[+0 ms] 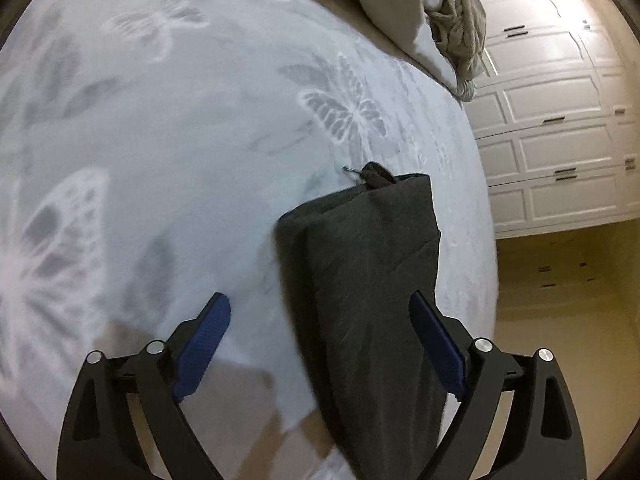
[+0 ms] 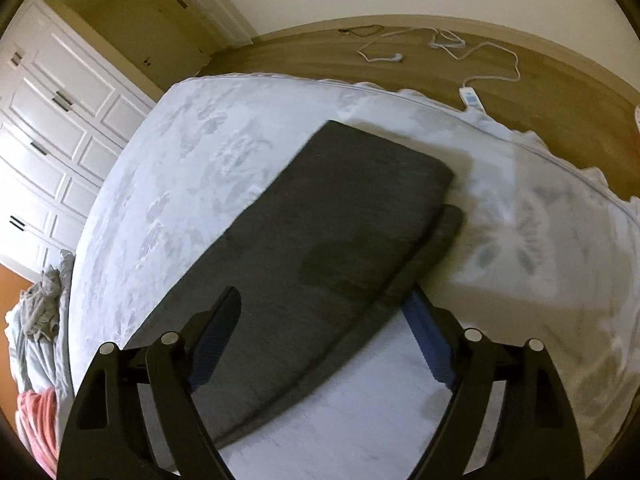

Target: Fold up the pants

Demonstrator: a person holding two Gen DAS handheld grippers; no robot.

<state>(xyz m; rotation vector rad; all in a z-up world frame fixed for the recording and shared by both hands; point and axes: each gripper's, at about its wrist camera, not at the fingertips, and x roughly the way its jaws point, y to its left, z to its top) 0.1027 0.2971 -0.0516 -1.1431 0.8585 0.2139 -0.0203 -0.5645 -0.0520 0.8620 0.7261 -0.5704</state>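
Observation:
Dark grey pants (image 1: 360, 272) lie folded into a long narrow stack on a pale blue bedspread with butterfly prints (image 1: 180, 140). A small drawstring tab sticks out at their far end. My left gripper (image 1: 320, 312) hovers above the near part of the stack, jaws wide open and empty, blue pads on both sides. In the right wrist view the same pants (image 2: 320, 232) show as a flat folded slab with a lower layer peeking out on the right. My right gripper (image 2: 324, 308) is open above them, holding nothing.
A heap of bedding and grey clothes (image 1: 452, 28) lies at the head of the bed. White panelled wardrobes (image 1: 560, 120) stand beyond the bed's edge. On the wooden floor lie white cables and a power strip (image 2: 472, 98). A pink cloth (image 2: 38, 412) sits at the left.

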